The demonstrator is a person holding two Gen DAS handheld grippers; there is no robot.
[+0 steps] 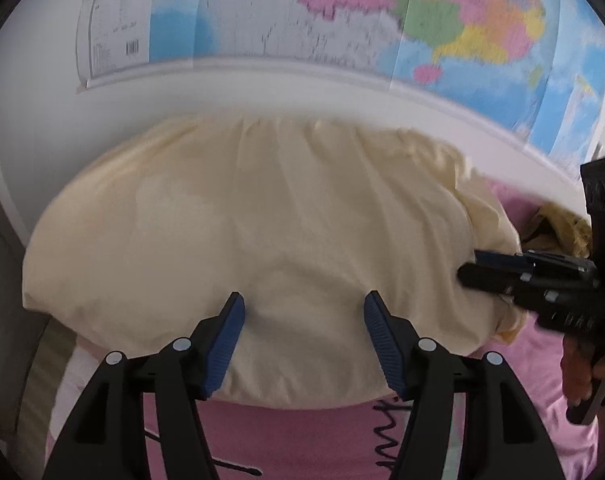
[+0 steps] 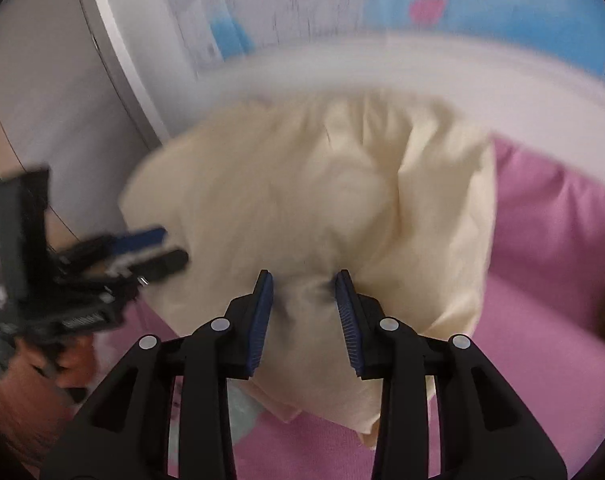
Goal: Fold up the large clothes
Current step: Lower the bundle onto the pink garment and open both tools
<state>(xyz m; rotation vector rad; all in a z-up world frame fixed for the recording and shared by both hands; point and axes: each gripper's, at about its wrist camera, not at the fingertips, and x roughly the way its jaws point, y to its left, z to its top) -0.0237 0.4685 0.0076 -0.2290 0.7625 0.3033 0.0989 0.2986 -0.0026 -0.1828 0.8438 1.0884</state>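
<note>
Right wrist: right gripper [image 2: 304, 280] fingers part-open, pinching cream garment [image 2: 302, 200] ridge.

both wrist views close, angled down, sharing cream garment [image 1: 262, 220]

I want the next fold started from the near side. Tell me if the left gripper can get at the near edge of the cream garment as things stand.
Probably yes. The left gripper stands open right over the cream garment near its front edge, with nothing between. The right gripper works the garment's right side, clear of that path.
</note>
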